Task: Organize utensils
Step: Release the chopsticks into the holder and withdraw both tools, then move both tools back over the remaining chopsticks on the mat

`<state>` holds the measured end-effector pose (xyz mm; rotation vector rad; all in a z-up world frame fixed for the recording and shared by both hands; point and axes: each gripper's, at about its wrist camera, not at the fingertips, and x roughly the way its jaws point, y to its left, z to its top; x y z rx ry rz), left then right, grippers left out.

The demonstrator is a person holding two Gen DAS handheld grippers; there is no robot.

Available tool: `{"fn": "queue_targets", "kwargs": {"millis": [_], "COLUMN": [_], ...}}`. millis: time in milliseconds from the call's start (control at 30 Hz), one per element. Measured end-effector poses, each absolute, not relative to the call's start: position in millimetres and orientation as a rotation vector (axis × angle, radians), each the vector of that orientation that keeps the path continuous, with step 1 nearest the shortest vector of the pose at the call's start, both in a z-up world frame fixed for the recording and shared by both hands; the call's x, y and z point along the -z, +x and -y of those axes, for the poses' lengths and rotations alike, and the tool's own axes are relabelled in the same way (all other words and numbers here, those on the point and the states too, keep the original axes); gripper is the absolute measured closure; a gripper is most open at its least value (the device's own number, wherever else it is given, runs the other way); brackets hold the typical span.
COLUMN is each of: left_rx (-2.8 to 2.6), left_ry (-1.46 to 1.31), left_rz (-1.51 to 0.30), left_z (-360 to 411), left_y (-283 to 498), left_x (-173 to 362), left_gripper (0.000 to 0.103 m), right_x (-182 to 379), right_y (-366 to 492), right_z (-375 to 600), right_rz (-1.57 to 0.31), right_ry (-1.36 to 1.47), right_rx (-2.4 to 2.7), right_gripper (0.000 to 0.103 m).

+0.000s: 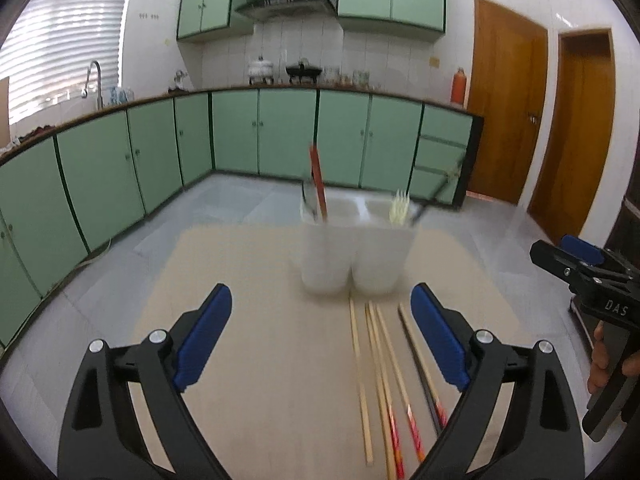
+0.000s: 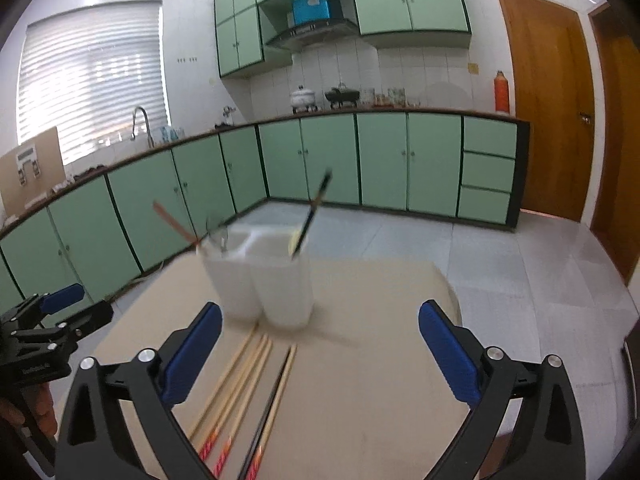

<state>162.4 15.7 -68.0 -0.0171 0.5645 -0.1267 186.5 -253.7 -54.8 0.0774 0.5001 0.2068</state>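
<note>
Left wrist view: your left tool (image 1: 320, 336) is wide open, nothing between the blue pads, hovering over the tan bench (image 1: 248, 320). The white two-cup holder (image 1: 352, 252) stands at the far middle of the bench; its left cup has a red-handled utensil (image 1: 318, 184) leaning upright, its right cup has a pale fork (image 1: 400, 210) and a dark stick. Loose chopsticks (image 1: 380, 368) lie side by side on the bench just in front of the holder, running toward you, right of centre and beside the right pad. Your right tool (image 1: 576, 264) shows at the right edge, held in your hand; can't tell its jaw state here. Right wrist view: your right tool (image 2: 320, 352) is wide open and empty, above the bench (image 2: 380, 380). Holder (image 2: 264, 280) straight ahead, blurred, with a dark chopstick (image 2: 316, 208) sticking up from the right cup. Chopsticks (image 2: 248, 392) lie left of centre, near the left pad. Left tool (image 2: 52, 312) visible at the left edge.
</note>
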Motion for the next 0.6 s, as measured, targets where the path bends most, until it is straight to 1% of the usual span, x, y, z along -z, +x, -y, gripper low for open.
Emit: {"fn": "queue_targets", "kwargs": {"millis": [133,300,400,500,533,600], "left_rx": [0.120,0.115,0.111,0.108,0.107,0.106], "left_ry": [0.001,0.023,0.029,0.032,0.034,0.041], "left_rz": [-0.630,-0.682,-0.698,-0.703,-0.705,-0.715], "left_z": [-14,-15,-11,-11,-10,-11], "left_y": [146,130,121,112,110,107], "left_x": [100,128,140,147,149,154], "left_gripper": [0.015,0.015,0.015,0.015,0.015,0.019], "right_x": [84,112,123,138,140,149], "right_y": [160,131,123,108,106,100], "right_z": [245,234,232,227,226,222], "right_rz": [-0.526,-0.547,-0.572,-0.590,-0.597,-0.622], "right_ry": [0.046,0.030,0.043,0.039,0.038,0.035], "right_rx": [-0.180,-0.172,-0.175,-0.169,-0.169,-0.180], "right_gripper": [0.006,0.007,0.012,0.019,0.023,0.029]}}
